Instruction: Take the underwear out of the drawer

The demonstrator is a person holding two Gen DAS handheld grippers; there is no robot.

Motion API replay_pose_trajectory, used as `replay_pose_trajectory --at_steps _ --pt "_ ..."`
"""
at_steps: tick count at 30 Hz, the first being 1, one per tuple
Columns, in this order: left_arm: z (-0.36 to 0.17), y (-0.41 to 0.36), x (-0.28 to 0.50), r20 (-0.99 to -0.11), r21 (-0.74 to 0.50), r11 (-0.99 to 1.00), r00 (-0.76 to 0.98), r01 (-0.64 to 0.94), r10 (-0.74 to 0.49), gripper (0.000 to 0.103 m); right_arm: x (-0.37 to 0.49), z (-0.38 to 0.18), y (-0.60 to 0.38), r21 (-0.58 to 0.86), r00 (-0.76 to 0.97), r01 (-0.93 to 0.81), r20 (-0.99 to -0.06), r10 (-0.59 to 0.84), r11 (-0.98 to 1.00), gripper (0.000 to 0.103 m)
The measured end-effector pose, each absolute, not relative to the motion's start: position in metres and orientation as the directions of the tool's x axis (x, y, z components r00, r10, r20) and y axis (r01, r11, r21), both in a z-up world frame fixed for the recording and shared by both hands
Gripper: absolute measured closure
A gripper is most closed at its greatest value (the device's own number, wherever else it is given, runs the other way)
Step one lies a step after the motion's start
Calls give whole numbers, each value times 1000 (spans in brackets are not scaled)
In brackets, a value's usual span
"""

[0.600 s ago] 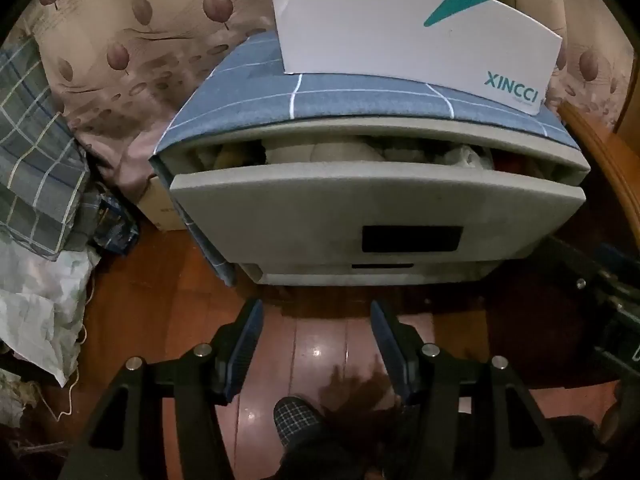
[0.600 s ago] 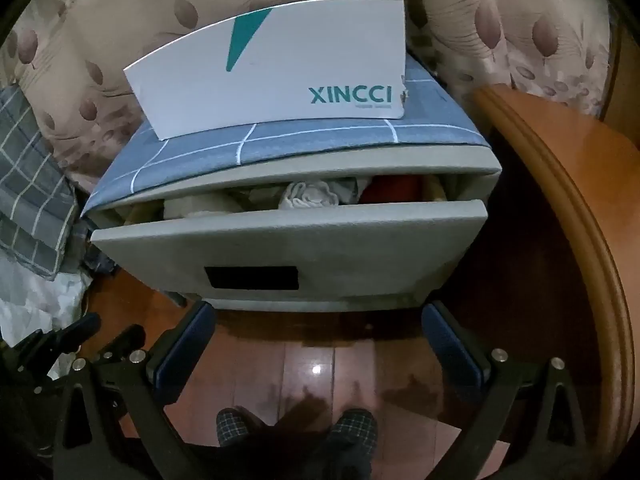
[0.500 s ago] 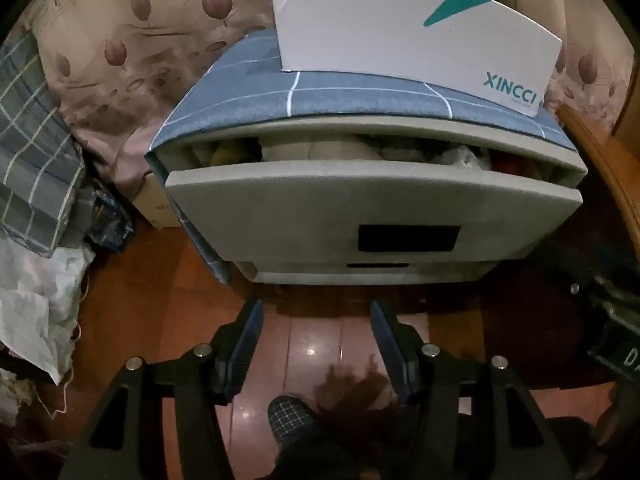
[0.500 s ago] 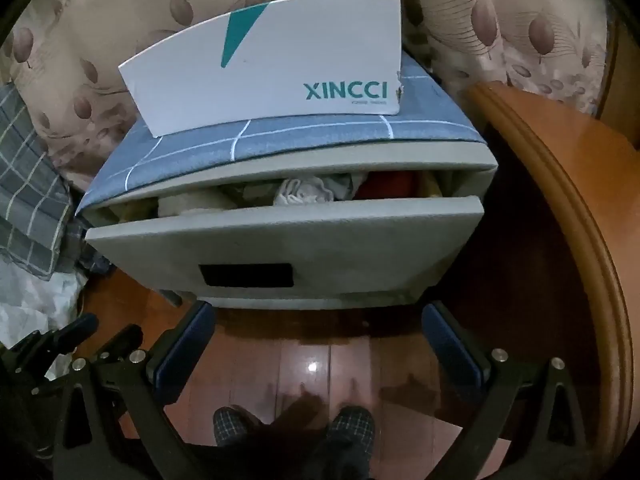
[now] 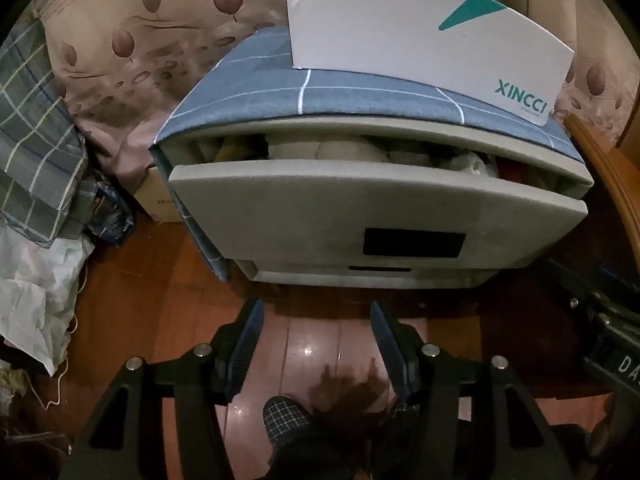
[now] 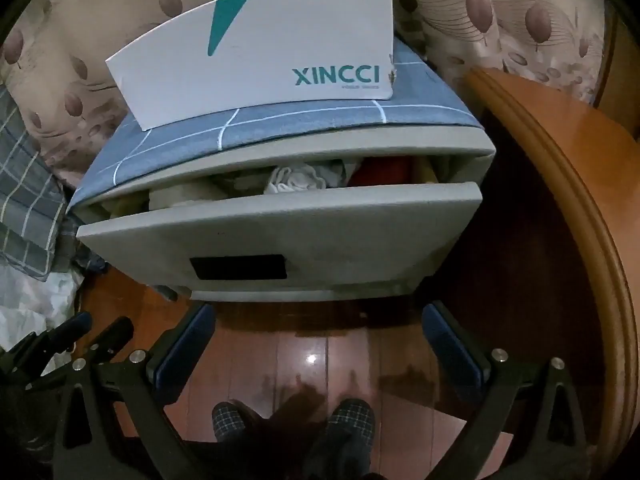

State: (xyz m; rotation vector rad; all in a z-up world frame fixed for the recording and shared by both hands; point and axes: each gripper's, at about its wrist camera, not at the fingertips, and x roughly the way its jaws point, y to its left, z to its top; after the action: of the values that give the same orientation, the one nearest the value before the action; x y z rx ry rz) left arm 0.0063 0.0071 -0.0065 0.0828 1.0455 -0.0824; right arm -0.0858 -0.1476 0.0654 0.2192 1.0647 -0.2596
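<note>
Underwear (image 6: 298, 181): pale bunched cloth, upper centre of right wrist view, inside drawer (image 6: 280, 224), just behind top edge of drawer front. Can't confirm which piece is actual underwear; several crumpled items packed side by side, red one (image 6: 382, 170) just right of pale bundle. Same pile seen as whitish lumps (image 5: 344, 150) in upper middle of left wrist view.

Drawer pulled partway out, gap open along top, contents reachable. Dark rectangular handle recess (image 6: 238, 267) on front, centre-left.

Progress: opening looks done. Left to do: reach in, grip, lift out. Nothing removed as far as visible.

Left gripper (image 5: 316, 344): bottom centre of frame, jaws partly apart, nothing between them, over wooden floor (image 5: 316, 354), short of drawer front. Right gripper (image 6: 316, 344): bottom centre, jaws spread fully wide, empty, also over floor.

Counts: one drawer unit, one open drawer, second slot hinted below. One blue checked cloth (image 6: 304, 124) on top. One white XINCCI card (image 6: 260, 52) standing on it. Two grippers. Two checked slippers (image 6: 352, 416) at bottom of right view. Garments in drawer: at least four, exact number not countable.
</note>
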Motion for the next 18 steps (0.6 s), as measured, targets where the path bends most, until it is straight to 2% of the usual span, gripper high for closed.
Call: replay_pose_trajectory --at_steps 18 --pt "-5 9 3 -865 33 994 501 101 -22 46 -83 64 -141 13 440 290 -889 -122 957 1"
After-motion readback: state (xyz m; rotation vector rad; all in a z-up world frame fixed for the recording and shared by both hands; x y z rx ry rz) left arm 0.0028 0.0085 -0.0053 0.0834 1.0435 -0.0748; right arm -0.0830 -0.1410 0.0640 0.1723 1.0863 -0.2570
